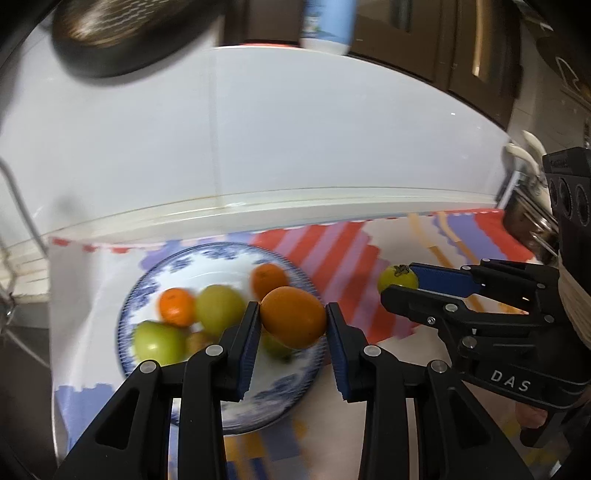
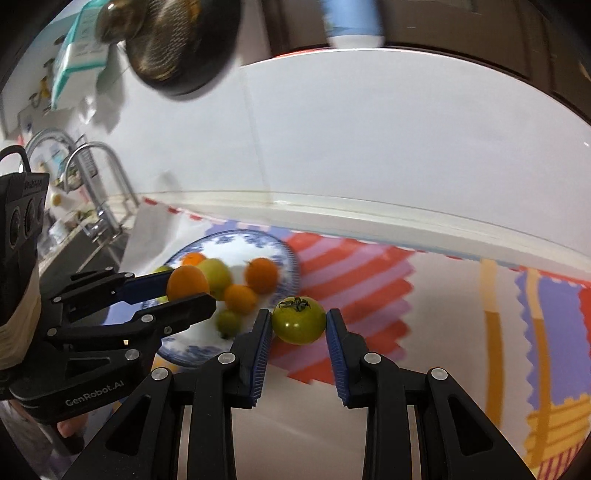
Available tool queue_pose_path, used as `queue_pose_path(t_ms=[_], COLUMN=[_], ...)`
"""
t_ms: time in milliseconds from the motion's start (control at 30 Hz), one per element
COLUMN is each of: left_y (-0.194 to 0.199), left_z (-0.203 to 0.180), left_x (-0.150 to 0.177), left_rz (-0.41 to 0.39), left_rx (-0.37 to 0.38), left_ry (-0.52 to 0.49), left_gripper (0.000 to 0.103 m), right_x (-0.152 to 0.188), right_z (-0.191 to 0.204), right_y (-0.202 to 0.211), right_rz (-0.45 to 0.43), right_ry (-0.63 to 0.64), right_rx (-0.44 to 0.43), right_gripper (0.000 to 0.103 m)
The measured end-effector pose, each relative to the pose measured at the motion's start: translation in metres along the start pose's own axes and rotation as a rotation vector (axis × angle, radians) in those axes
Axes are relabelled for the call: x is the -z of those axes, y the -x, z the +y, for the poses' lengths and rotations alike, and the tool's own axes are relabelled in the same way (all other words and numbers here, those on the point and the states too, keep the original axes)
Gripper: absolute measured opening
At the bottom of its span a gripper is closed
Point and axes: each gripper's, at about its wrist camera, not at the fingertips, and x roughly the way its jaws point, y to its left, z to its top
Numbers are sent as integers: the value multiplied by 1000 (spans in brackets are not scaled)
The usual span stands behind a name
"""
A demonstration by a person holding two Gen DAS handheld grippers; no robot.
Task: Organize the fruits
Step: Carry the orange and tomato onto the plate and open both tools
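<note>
A blue-and-white plate (image 1: 284, 402) on a patterned cloth holds several orange and green fruits. My left gripper (image 1: 291, 321) is shut on an orange fruit (image 1: 293, 316) and holds it above the plate's right side; it also shows in the right wrist view (image 2: 186, 282). My right gripper (image 2: 299, 321) is shut on a green tomato (image 2: 299, 320) with a dark stem, held over the cloth just right of the plate (image 2: 258, 243). The tomato also shows in the left wrist view (image 1: 397, 277).
The red, purple and white cloth (image 2: 369, 273) covers the counter. A white wall (image 1: 295, 140) rises behind it. A dark pan (image 1: 118, 37) and a blue bottle (image 1: 327, 22) hang above. A sink tap (image 2: 99, 184) stands left; a rack (image 1: 14, 236) is at far left.
</note>
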Motion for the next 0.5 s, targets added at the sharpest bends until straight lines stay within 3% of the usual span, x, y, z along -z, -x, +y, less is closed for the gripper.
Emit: queue_pose_path(t_ms=[267, 500], left_y=[5, -13], left_z=[39, 55], left_x=[15, 23], left_rz=[11, 68], left_rx=[-6, -9], left_ry=[35, 33], left_gripper=[35, 35], right_x=[-9, -14], right_z=[43, 57], right_y=[-31, -58], right_rz=[47, 90], right_ry=[84, 110], right_rx=[-88, -126], right_gripper=[31, 31])
